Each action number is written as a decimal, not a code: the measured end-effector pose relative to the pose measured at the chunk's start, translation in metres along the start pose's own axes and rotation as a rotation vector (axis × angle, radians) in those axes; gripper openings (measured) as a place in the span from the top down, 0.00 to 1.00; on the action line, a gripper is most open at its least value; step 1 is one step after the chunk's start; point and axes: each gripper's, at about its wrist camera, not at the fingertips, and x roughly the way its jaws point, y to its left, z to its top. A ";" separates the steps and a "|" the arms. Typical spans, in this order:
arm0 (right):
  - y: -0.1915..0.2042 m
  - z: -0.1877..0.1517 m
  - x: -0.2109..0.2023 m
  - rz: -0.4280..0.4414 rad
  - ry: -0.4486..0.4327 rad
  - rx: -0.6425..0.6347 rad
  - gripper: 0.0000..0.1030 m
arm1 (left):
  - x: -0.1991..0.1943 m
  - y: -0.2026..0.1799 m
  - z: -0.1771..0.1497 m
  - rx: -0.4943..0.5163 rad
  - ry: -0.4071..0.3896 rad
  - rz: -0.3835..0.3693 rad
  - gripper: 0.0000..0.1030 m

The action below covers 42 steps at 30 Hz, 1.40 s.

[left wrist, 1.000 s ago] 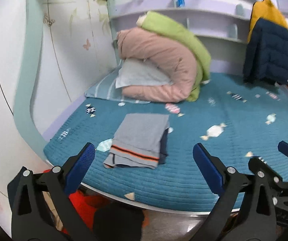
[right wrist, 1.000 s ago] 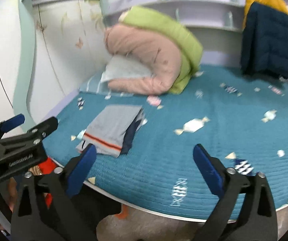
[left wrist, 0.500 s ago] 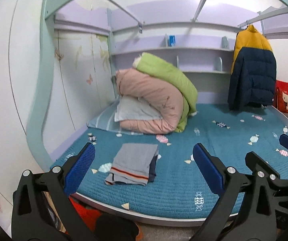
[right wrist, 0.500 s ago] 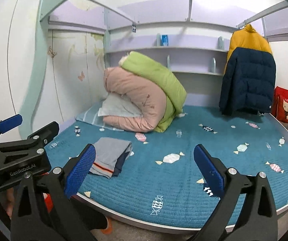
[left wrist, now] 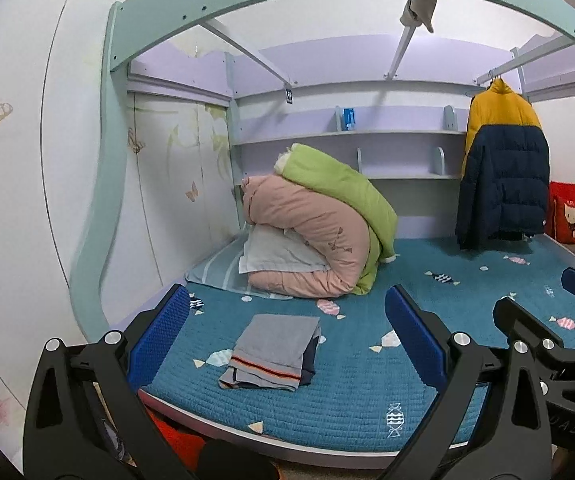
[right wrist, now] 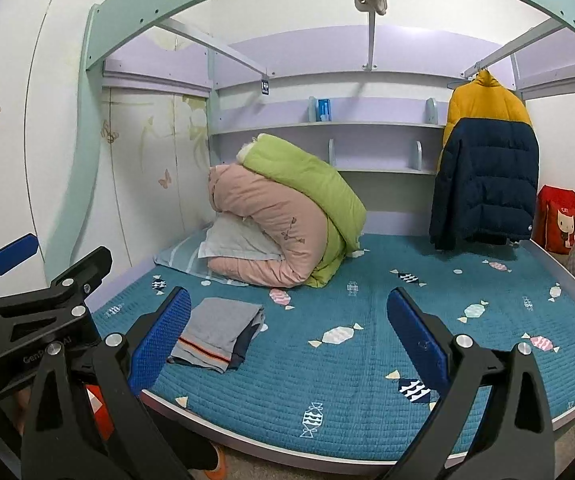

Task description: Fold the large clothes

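A folded grey garment with an orange stripe and navy layers lies flat near the front left edge of the teal bed. It also shows in the right wrist view. My left gripper is open and empty, held back from the bed in front of the garment. My right gripper is open and empty, to the right of the left one and also off the bed. The left gripper's body shows at the left of the right wrist view.
A rolled pink and green duvet and a pillow sit at the back left of the bed. A yellow and navy jacket hangs at the back right. A red bag stands beside it. Shelves run along the back wall.
Both grippers have pulled back and tilted up from the bed, so the garment looks smaller and the bed frame's arch has come into view. The garment has not moved.
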 end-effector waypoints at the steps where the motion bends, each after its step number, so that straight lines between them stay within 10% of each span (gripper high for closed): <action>1: 0.001 0.000 -0.001 -0.003 -0.005 -0.003 0.08 | -0.002 0.001 0.000 -0.005 -0.003 -0.001 0.05; 42: 0.003 0.004 -0.013 -0.028 -0.048 -0.004 0.08 | -0.007 0.005 0.005 -0.040 -0.048 -0.036 0.05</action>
